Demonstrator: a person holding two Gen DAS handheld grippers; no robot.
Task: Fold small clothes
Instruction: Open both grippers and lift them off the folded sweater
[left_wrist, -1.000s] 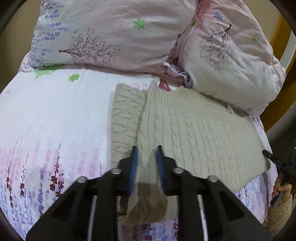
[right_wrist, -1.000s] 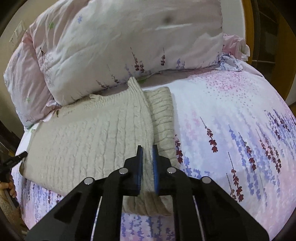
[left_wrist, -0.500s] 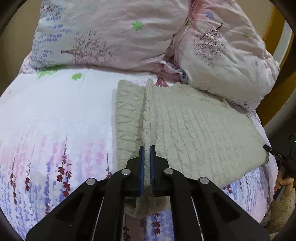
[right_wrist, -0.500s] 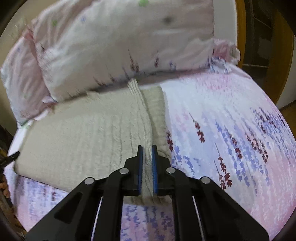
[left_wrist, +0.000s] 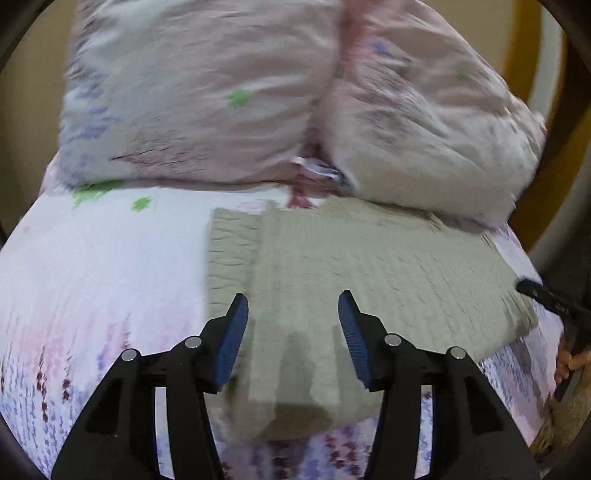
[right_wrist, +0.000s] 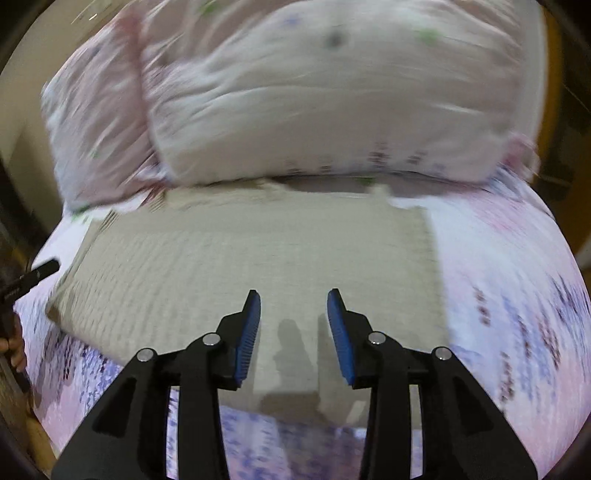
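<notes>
A beige cable-knit sweater (left_wrist: 369, 273) lies flat on the floral bedsheet (left_wrist: 92, 277), one side panel folded over its body. It also shows in the right wrist view (right_wrist: 240, 266). My left gripper (left_wrist: 291, 306) is open and empty just above the sweater's near edge. My right gripper (right_wrist: 293, 302) is open and empty above the sweater's near edge too. Both views are blurred by motion.
Two floral pillows (left_wrist: 207, 103) (left_wrist: 424, 125) lie against the sweater's far edge; they also show in the right wrist view (right_wrist: 332, 96). A dark device (left_wrist: 546, 299) held in a hand (left_wrist: 572, 363) is at the bed's side. Wooden furniture (left_wrist: 532, 70) stands behind.
Both grippers were shut on the sweater's fold, then opened wide and let it go. The fold now lies flat. Both cameras are moving fast.
</notes>
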